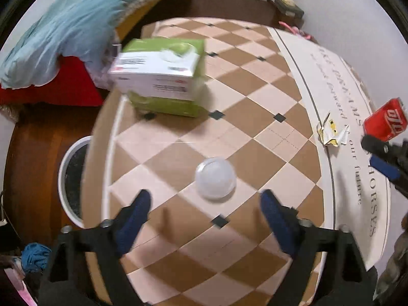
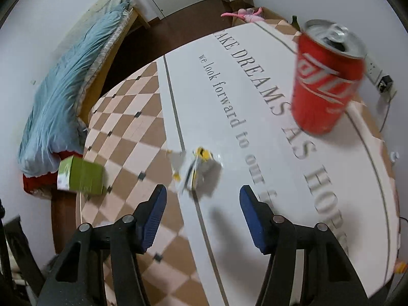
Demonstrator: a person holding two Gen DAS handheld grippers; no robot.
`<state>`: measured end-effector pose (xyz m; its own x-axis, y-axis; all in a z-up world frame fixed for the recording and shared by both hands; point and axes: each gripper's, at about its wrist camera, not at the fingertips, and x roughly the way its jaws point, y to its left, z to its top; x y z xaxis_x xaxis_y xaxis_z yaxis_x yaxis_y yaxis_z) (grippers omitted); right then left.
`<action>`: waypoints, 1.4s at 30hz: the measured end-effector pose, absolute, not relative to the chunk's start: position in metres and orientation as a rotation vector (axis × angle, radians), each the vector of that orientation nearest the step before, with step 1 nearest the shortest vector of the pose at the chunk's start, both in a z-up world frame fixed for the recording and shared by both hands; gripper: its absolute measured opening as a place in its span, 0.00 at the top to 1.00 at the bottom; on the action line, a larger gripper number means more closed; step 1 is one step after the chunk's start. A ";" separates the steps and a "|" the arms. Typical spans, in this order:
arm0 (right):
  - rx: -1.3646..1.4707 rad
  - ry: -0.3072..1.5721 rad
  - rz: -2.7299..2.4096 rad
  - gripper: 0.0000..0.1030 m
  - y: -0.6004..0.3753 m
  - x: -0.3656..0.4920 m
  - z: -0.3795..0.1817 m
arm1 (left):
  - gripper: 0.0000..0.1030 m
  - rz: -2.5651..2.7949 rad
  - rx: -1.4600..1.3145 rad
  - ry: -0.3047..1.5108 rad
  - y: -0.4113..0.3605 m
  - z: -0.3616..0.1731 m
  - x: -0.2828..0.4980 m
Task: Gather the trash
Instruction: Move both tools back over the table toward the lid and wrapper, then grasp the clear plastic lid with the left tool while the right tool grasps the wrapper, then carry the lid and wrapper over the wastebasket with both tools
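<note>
Clear plastic lid, round and domed, lies on the checkered counter just ahead of the left gripper, jaws released and empty. Crumpled yellow-white wrapper sits just ahead of the right gripper, jaws also spread, nothing held. Red can stands upright, opened, well ahead to the right, near the counter's far edge. Green box ahead-left of left jaws; bare counter btwn items.
</note>
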<state>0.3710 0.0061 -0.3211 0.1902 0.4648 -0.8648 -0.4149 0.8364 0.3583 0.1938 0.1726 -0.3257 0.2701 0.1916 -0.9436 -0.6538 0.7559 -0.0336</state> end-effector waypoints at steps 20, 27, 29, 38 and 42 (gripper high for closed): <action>0.005 1.183 0.692 0.88 0.036 0.358 -0.316 | 0.65 0.696 -0.389 1.077 0.179 -0.301 0.186; -0.045 1.087 0.801 0.88 0.043 0.311 -0.262 | 0.65 0.741 -0.362 0.965 0.192 -0.247 0.158; -0.055 1.061 0.839 0.88 0.051 0.294 -0.246 | 0.65 0.753 -0.365 0.938 0.196 -0.235 0.147; -0.121 0.984 1.021 0.88 0.107 0.211 -0.201 | 0.65 0.841 -0.396 0.838 0.235 -0.181 0.064; -0.158 0.976 1.106 0.89 0.143 0.171 -0.194 | 0.65 0.890 -0.415 0.819 0.255 -0.173 0.027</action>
<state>0.1707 0.1430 -0.1939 0.0973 0.6785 -0.7281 -0.8066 0.4824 0.3417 0.0269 0.2548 -0.1729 0.3633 0.5184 -0.7741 -0.8144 0.5803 0.0065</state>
